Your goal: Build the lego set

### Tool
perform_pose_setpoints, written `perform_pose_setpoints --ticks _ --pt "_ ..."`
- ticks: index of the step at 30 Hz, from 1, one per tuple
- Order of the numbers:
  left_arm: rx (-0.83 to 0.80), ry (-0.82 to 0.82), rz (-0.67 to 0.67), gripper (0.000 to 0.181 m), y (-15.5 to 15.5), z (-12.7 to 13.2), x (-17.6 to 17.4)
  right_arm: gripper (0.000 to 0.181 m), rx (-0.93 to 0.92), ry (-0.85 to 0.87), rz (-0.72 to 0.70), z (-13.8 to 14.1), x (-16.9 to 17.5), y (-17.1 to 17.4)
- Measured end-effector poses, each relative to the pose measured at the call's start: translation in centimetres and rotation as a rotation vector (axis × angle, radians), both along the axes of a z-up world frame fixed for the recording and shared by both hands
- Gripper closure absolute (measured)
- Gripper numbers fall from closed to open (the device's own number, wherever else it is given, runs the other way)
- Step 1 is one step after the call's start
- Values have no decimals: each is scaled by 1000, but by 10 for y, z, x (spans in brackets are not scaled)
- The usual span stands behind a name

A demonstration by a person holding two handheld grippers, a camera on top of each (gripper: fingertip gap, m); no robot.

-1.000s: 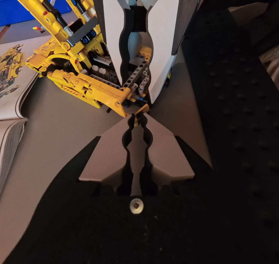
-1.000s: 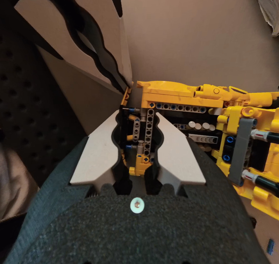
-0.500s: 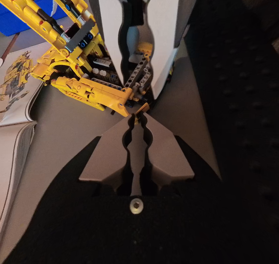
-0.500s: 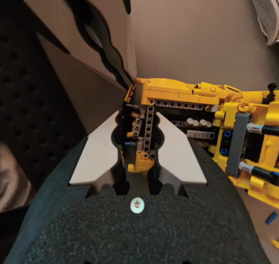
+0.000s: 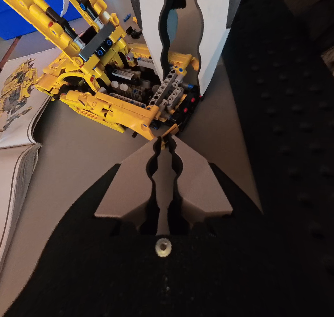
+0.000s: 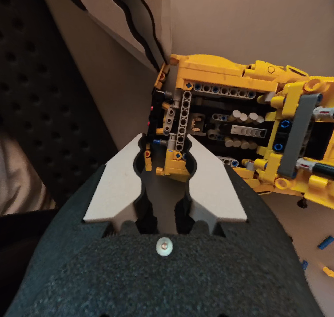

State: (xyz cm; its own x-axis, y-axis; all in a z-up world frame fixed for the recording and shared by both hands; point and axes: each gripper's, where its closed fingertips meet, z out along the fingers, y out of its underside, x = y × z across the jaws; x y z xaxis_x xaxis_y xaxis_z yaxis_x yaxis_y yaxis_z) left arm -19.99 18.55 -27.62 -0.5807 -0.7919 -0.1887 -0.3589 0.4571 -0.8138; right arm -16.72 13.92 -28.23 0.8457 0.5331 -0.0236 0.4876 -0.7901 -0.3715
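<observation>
The yellow Lego digger model [image 5: 112, 109] lies on the grey table, its boom [image 5: 54, 18] raised at the upper left. My left gripper [image 5: 164, 140] is shut on a small yellow piece [image 5: 170, 130] at the end of a black rear panel [image 5: 188, 109]. It shows from the top in the right wrist view [image 6: 163, 62], pinching that yellow piece [image 6: 162, 76]. My right gripper [image 6: 165, 138] is open, with one jaw on each side of the model's rear corner [image 6: 173, 167] and grey beam [image 6: 183, 122]. It reaches down from the top in the left wrist view [image 5: 180, 84].
An open instruction booklet [image 5: 16, 100] lies at the left, with a blue bin [image 5: 14, 18] behind the boom. Small loose pieces lie behind the model [image 5: 127, 17] and at the right of the right wrist view [image 6: 325, 243]. A dark dotted surface [image 5: 289, 109] borders the table on the right. The grippers' ends are close to 6 cm from one another.
My right gripper has drawn back, so less of the model's rear sits between its jaws. The left gripper stays clamped on the yellow piece. The model has turned slightly.
</observation>
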Motion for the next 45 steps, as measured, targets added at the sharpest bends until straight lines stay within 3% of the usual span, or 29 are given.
perform_pose_setpoints --ticks 15,22,25,37,45 --pt "28 2 20 174 -1 0 0 141 13 43 -13 0 -2 0" --pt "-37 26 28 174 0 0 -1 135 33 -34 -13 -1 -3 0" --pt "-36 27 29 174 0 0 -1 141 -6 14 -54 0 -2 -1" --pt "-18 31 67 174 -1 1 0 141 50 14 -12 0 -2 -1" --pt "-114 60 52 175 -3 1 -1 141 45 54 -46 1 -2 -2"
